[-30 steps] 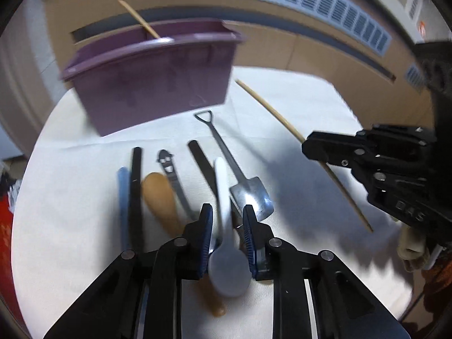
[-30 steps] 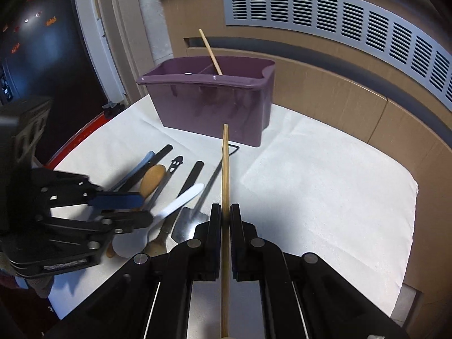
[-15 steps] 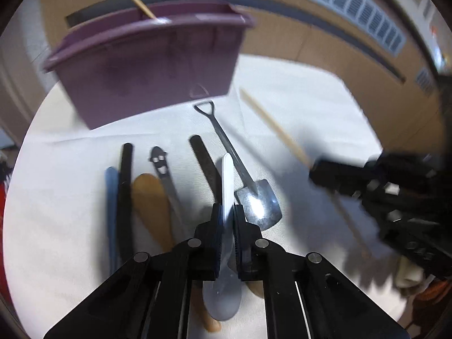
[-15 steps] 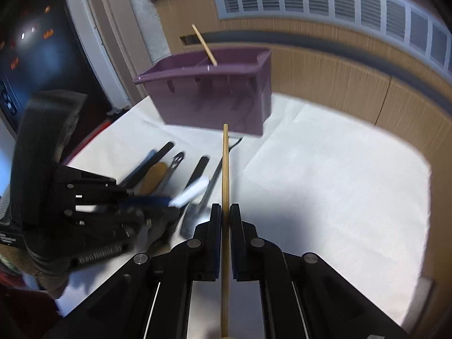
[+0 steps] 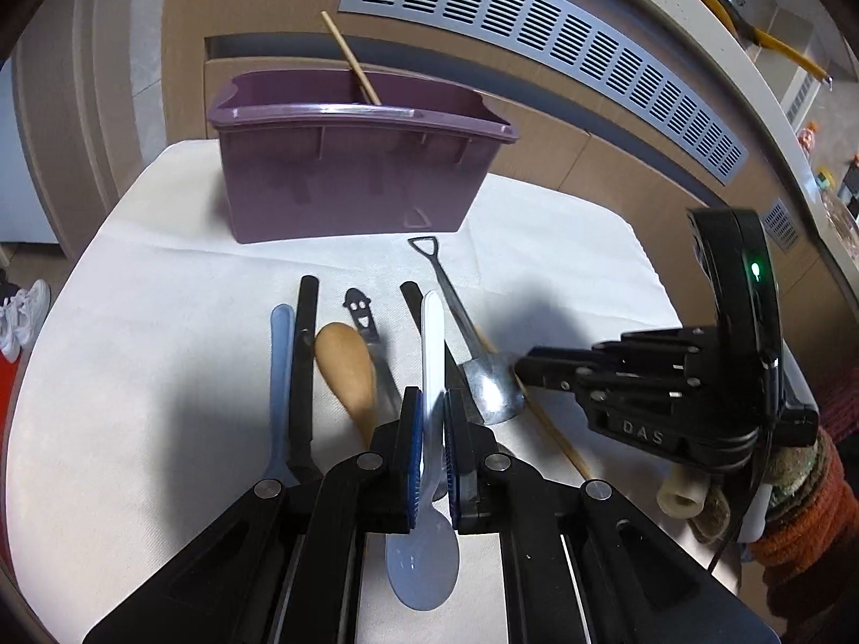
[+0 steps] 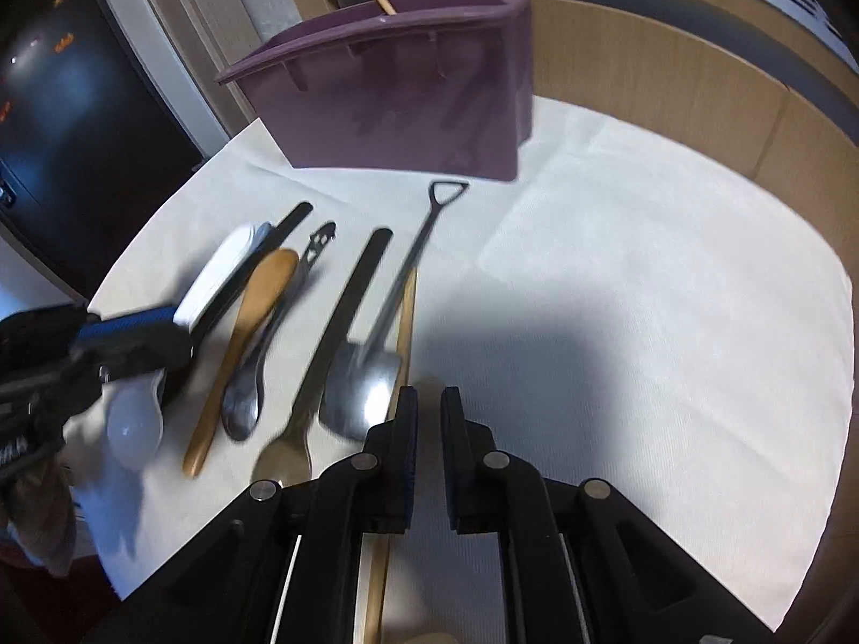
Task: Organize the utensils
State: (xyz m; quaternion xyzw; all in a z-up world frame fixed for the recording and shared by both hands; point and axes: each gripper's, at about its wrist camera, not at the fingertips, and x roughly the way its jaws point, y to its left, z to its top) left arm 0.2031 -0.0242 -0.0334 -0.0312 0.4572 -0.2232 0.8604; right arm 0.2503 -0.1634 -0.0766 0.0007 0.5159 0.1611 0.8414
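Observation:
My left gripper [image 5: 429, 402] is shut on a white plastic spoon [image 5: 432, 333]; the spoon's bowl hangs below the pads and its handle points toward the purple caddy [image 5: 354, 161]. A chopstick [image 5: 351, 56] stands in the caddy. My right gripper [image 6: 428, 402] hovers low over the white cloth [image 6: 644, 295] with its jaws opening and nothing between them. A second chopstick [image 6: 406, 322] lies on the cloth just under its left finger, beside the shovel-shaped metal spoon [image 6: 365, 375]. The left gripper [image 6: 172, 330] shows at the left edge of the right wrist view with the white spoon [image 6: 220, 268].
On the cloth lie a wooden spoon [image 5: 346, 365], a pale blue spoon [image 5: 280, 375], two black-handled utensils [image 5: 303, 365], a face-cut metal spoon [image 5: 359, 306] and a fork [image 6: 284, 456]. A wooden wall with a vent [image 5: 563, 37] stands behind. A gloved hand [image 5: 794, 510] holds the right gripper [image 5: 529, 370].
The left gripper closed on the white spoon and lifted it off the cloth. The right gripper sank, let go of the chopstick, and the chopstick now lies beside the shovel spoon.

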